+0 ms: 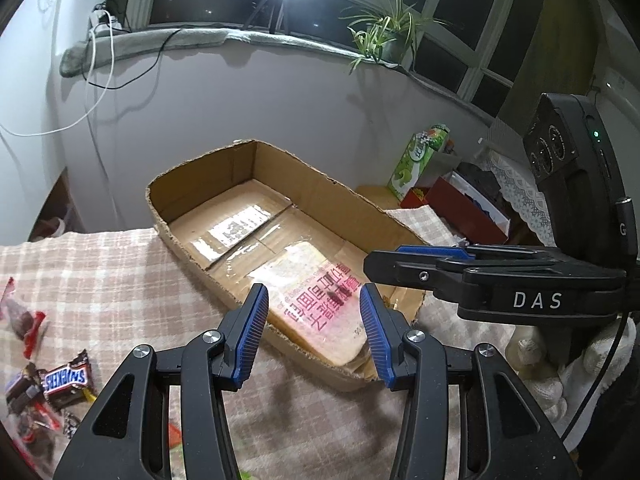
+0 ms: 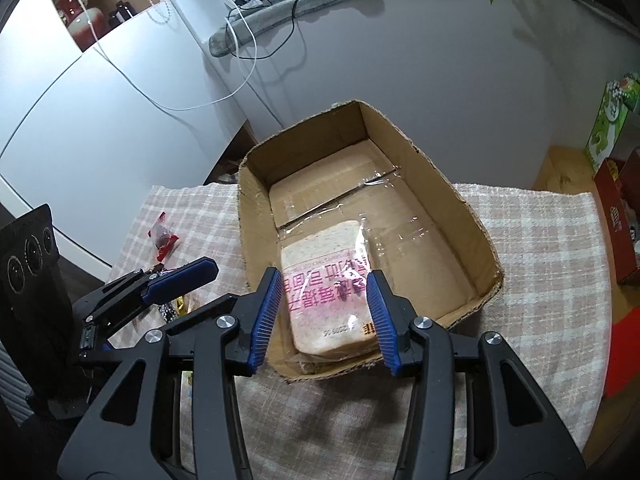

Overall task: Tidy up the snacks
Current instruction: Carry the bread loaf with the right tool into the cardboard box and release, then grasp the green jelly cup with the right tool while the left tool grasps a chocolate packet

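Note:
An open cardboard box [image 1: 280, 160] [image 2: 304, 148] lies on a checked cloth [image 1: 100, 280]. A clear bag of sliced bread [image 1: 320, 276] [image 2: 320, 248] with pink print lies flat at the box's near end. My left gripper [image 1: 313, 296] hovers open over the box's near-left rim, nothing between its blue pads. My right gripper [image 2: 324, 300] hovers open above the near end and the bread, apart from it. Each gripper shows from the side in the other's view. Snickers bars [image 1: 66, 378] and a red-wrapped sweet [image 1: 24, 320] [image 2: 164, 236] lie on the cloth to the left.
Right of the table stand a green carton [image 1: 420, 156] [image 2: 608, 120] and a red box [image 1: 460, 208]. A white wall with hanging cables rises behind the box, under a sill with a potted plant [image 1: 384, 32]. A white cabinet [image 2: 100, 120] stands at the left.

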Demonstrator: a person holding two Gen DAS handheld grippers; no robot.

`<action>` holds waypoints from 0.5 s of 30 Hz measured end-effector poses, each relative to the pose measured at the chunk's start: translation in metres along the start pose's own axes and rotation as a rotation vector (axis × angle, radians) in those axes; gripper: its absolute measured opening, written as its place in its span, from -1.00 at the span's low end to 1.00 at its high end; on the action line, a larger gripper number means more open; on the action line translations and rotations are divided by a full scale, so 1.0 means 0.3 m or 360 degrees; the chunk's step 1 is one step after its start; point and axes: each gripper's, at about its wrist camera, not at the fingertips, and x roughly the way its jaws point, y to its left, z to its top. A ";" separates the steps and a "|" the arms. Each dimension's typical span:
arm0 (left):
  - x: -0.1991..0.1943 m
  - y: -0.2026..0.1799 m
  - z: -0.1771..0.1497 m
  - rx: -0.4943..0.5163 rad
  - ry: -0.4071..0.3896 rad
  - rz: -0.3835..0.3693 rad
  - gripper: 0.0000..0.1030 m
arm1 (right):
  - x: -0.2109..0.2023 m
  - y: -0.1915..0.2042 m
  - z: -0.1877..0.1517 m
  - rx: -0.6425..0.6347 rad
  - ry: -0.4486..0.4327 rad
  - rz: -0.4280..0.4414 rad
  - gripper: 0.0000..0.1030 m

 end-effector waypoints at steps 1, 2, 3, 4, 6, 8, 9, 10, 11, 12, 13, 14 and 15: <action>-0.010 0.002 -0.002 -0.0002 -0.0005 0.0001 -0.12 | -0.008 0.009 -0.004 -0.0007 -0.0010 -0.0001 -0.10; -0.022 0.004 -0.005 -0.0001 -0.0009 0.0003 -0.12 | -0.016 0.019 -0.010 -0.0017 -0.0020 -0.0008 -0.10; -0.035 0.008 -0.009 0.0001 -0.0015 0.0007 -0.12 | -0.023 0.029 -0.015 -0.0028 -0.0027 -0.0015 -0.10; -0.048 0.011 -0.013 0.0001 -0.0019 0.0012 -0.12 | -0.030 0.041 -0.022 -0.0044 -0.0035 -0.0019 -0.10; -0.076 0.020 -0.023 -0.0002 -0.0031 0.0024 -0.12 | -0.044 0.070 -0.039 -0.0078 -0.0056 -0.0024 -0.09; -0.108 0.030 -0.037 -0.0003 -0.0046 0.0041 -0.12 | -0.057 0.102 -0.063 -0.0109 -0.0075 -0.0002 0.01; -0.120 0.036 -0.042 -0.0006 -0.0052 0.0046 -0.12 | -0.062 0.116 -0.071 -0.0121 -0.0083 0.0009 0.21; -0.142 0.047 -0.053 -0.0011 -0.0061 0.0056 -0.12 | -0.068 0.133 -0.082 -0.0139 -0.0094 0.0017 0.30; -0.160 0.059 -0.063 -0.0016 -0.0068 0.0064 -0.12 | -0.075 0.155 -0.097 -0.0170 -0.0104 0.0017 0.41; -0.177 0.071 -0.071 -0.0021 -0.0074 0.0071 -0.12 | -0.080 0.174 -0.108 -0.0196 -0.0103 0.0009 0.45; -0.194 0.083 -0.083 -0.0026 -0.0080 0.0081 -0.12 | -0.083 0.196 -0.121 -0.0232 -0.0097 -0.0003 0.46; -0.208 0.093 -0.092 -0.0030 -0.0082 0.0091 -0.12 | -0.086 0.212 -0.134 -0.0257 -0.0092 -0.0011 0.48; -0.230 0.112 -0.105 -0.0039 -0.0089 0.0107 -0.10 | -0.088 0.230 -0.149 -0.0279 -0.0085 -0.0019 0.50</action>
